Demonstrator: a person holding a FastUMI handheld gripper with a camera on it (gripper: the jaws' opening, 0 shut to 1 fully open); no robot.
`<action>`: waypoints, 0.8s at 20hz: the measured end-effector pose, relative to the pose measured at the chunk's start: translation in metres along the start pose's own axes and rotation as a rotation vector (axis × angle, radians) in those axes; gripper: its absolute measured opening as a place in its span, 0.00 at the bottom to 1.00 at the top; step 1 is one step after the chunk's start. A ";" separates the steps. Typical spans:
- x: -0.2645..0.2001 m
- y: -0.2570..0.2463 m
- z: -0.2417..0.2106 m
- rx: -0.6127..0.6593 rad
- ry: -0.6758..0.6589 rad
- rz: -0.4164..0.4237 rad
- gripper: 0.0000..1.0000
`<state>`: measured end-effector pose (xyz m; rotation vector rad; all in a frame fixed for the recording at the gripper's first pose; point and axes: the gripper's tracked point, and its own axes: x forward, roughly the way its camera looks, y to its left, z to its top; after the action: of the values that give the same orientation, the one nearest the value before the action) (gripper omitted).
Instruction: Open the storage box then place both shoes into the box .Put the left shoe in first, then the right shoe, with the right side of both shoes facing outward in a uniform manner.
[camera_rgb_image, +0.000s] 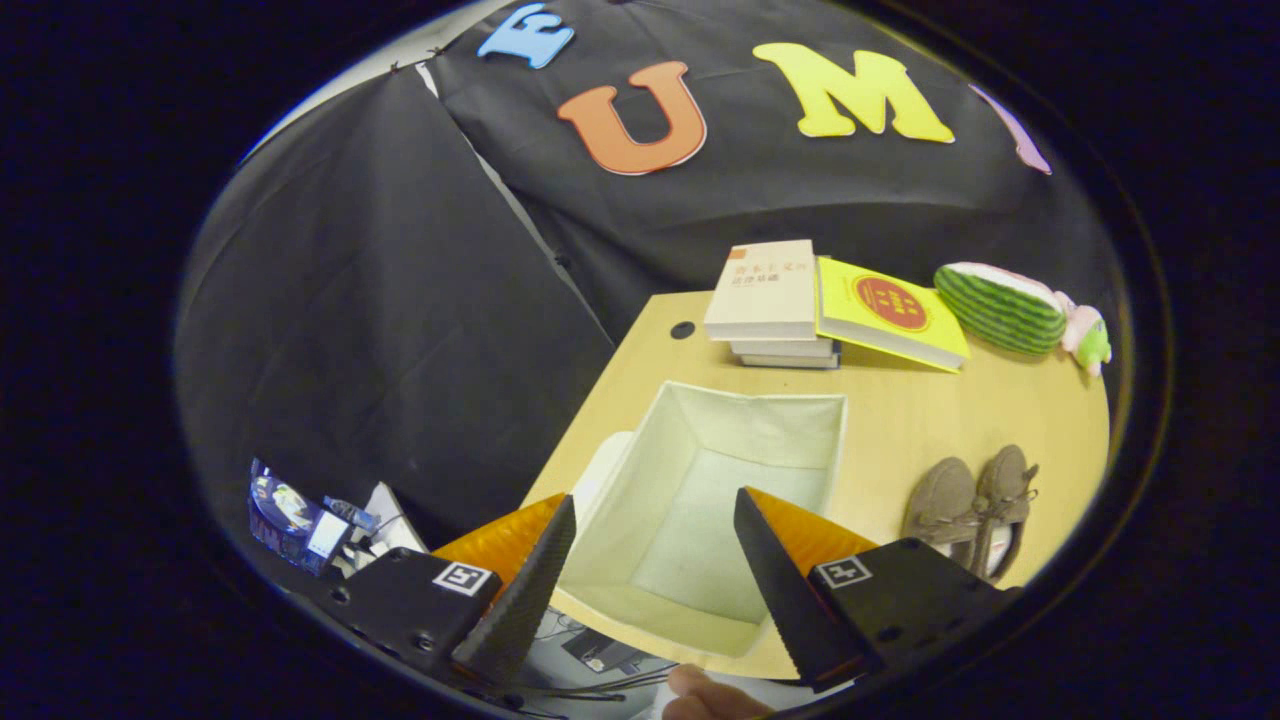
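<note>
My tongs (655, 535) hang wide open, holding nothing, above the open storage box (640, 470). The shoes (968, 508) beside it look soft and light; I would pinch one by its heel collar.

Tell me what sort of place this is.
Likely a staged recording booth: a wooden desk backed by black cloth, set with an open storage box, shoes and books. The gripper hangs open above the box.

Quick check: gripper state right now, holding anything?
Gripper: open, holding nothing, fingers spread above the open storage box.
</note>
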<state>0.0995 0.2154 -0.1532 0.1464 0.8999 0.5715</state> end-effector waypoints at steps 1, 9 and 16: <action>-0.003 -0.019 0.000 0.003 0.008 -0.040 1.00; -0.018 -0.151 -0.026 -0.039 0.166 -0.300 1.00; -0.024 -0.229 -0.055 -0.026 0.282 -0.444 1.00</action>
<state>0.1381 0.0038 -0.2516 -0.1605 1.1573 0.1899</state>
